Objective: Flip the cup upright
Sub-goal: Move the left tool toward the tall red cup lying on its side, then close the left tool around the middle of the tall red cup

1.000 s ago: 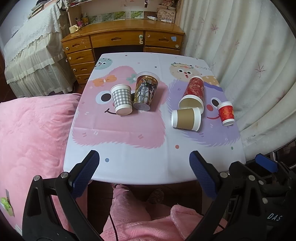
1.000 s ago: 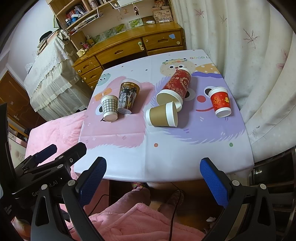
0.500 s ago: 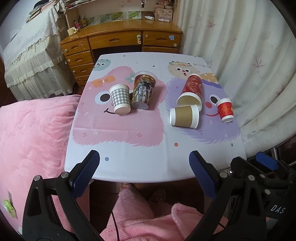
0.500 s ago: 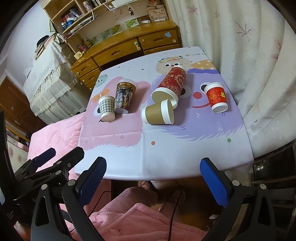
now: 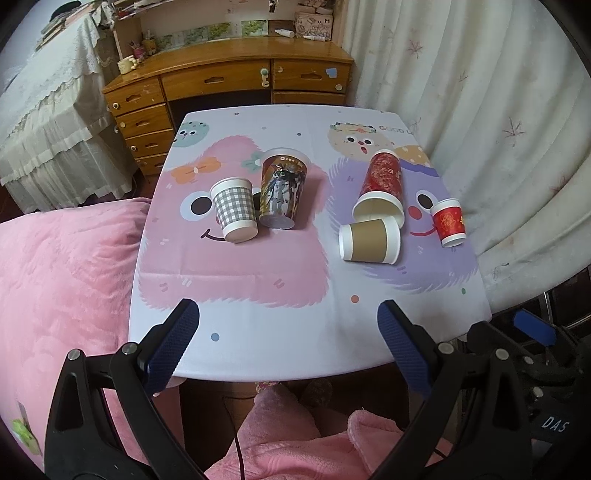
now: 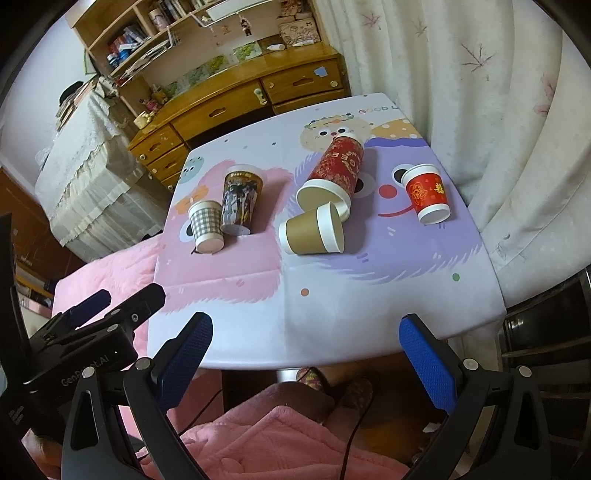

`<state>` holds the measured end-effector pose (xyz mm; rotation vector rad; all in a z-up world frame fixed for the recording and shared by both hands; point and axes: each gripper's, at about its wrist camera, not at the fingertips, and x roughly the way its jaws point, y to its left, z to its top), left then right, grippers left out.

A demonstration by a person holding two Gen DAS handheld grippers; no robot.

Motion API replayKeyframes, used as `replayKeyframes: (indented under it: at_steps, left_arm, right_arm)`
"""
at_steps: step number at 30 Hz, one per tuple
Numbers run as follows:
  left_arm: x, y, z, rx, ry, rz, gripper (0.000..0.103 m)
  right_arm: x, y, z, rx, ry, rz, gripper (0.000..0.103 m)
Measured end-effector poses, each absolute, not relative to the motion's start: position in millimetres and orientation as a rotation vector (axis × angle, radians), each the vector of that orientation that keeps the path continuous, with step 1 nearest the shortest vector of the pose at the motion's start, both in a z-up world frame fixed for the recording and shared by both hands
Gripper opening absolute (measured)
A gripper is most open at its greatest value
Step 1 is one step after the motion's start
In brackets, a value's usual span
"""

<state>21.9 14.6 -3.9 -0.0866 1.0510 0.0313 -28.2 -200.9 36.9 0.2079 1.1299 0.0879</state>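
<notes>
Both grippers higher; bookshelf (image 6: pixel 147 33) right-view only.

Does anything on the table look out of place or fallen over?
Yes. Two cups lie on their sides on the purple part of the table: the brown cup and the tall red cup, whose rim touches it. The other three stand upright. Nothing is spilled.

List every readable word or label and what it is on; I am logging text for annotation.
"GOOD" plus a cut-off letter: tablecloth, far edge.
"DAS": the other gripper's body, left wrist view.
"Gen...AI", middle blurred: the other gripper's body, right wrist view.
Tall red cup, small red cup, dark printed cup: print unreadable.
</notes>
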Motion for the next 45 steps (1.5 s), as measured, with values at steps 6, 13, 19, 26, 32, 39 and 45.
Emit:
replayKeyframes:
  at_steps: [6,13,19,26,32,39,45]
  left_arm:
    - [37.9,36.1,0.8,-0.108,1.052,-0.016,0.096]
    - [52.2,48.4,-13.2,-0.117,1.091,-0.081,0.096]
    - [66.8,49.2,-22.9,-0.126,1.113,-0.121,0.096]
    - [84.5,40.0,-27.2,-0.144,1.131,-0.129,0.096]
    - [118.7,9.0,-29.2,-0.123,1.188,-0.179,0.096]
    - [185.5,-45.3,-52.2,-0.121,1.328,-0.219,0.096]
    - [260.0,-93.9,-84.1,-0.119,1.468,-0.218,0.096]
  right_arm:
    - [-17.6,-183.8,46.8,0.196,1.104,0.054,0.103]
    - [-13.9,-151.1,51.4,0.143,1.058,0.034,0.103]
    - [-14.1,-145.9,47.8,0.151,1.059,0.005,0.103]
    - [7.9,-168.8,40.1,0.128,1.082,-0.001,0.103]
    - [50.0,-213.8,33.1,0.129,1.127,0.036,0.103]
    - [105.4,-272.1,18.4,0.102,1.204,0.053,0.103]
    - [144.2,-315.0,-5.2,0.093,1.270,0.102,0.103]
